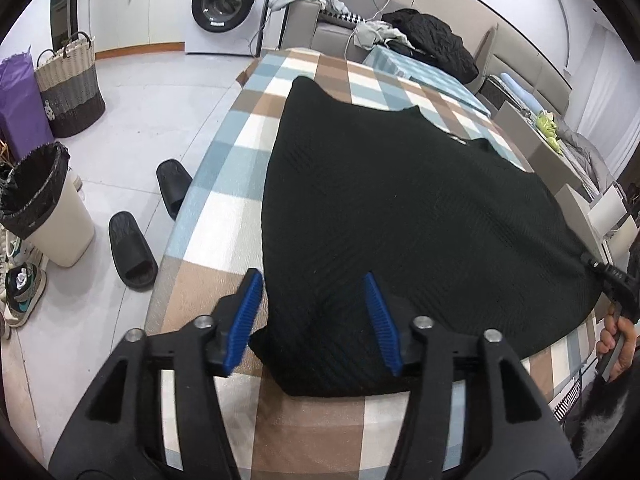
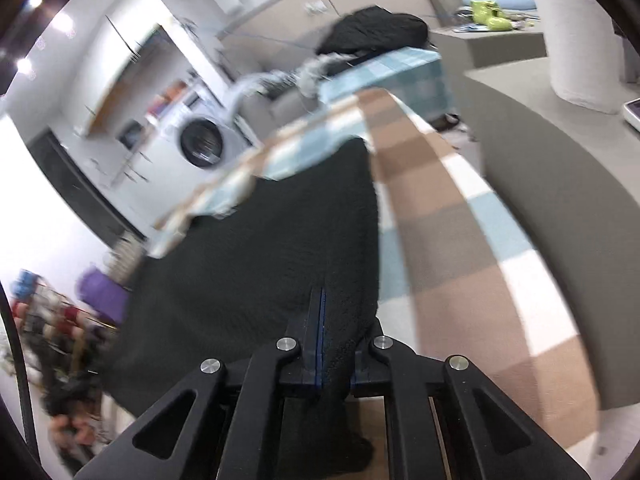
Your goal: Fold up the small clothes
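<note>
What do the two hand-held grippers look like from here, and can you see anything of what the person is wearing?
The left hand-held gripper has a black frame with triangular cut-outs, silver pivot bolts and ribbed blue pads. The right hand-held gripper has the same black frame and silver bolts, with only thin blue pad edges showing. Beside the person's hand is a dark, fuzzy sleeve edge. No cables or markings visible.

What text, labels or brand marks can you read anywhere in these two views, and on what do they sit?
None can be read.
Washing machine: a small logo on its upper left corner, a blue sticker on its top right and a strip label low on the door, all too small to read.
Right wrist view: motion-blurred, nothing legible.
Black garment, checked tablecloth: no text shows.
</note>
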A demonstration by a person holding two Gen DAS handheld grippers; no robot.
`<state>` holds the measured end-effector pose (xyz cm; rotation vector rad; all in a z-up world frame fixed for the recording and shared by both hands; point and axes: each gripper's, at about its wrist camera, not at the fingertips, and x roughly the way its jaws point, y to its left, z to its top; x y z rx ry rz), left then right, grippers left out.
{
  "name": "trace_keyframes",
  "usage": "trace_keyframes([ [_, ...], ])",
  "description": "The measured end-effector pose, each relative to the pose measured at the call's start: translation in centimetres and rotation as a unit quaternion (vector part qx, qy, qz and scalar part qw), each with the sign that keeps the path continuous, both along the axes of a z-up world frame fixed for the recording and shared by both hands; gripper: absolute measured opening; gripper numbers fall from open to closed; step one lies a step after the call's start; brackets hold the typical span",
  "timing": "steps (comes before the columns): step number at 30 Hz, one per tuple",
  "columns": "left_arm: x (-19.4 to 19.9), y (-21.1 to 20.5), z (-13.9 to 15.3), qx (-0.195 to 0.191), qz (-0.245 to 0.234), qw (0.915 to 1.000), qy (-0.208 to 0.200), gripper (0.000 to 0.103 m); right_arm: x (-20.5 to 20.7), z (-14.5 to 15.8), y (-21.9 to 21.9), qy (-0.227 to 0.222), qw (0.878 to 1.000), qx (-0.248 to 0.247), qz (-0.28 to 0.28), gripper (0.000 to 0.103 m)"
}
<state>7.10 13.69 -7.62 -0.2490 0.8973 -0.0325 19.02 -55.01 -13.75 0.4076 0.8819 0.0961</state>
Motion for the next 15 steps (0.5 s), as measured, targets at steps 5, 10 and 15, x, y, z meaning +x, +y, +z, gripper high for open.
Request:
trace_keyframes([
  [5,-0.6,-0.8,1.4,0.007,-0.010,0.9997,-0.023,0.072,-0.9,2.3,1.4,-0.033,0.998,-0.048,-0.013,0.031],
  [10,0.1,-2.4,2.3,0.008,-0.026,0.9992,-0.029,0.079,-1.4,4.4,3.6,-0.059,0.996,-0.070,0.015,0.047],
  [15,1.5,-5.2,2.7,0.013,-0.047,0.9982,-0.035,0.084,-1.0,4.5,5.6,-0.062,0.992,-0.103,0.043,0.051],
])
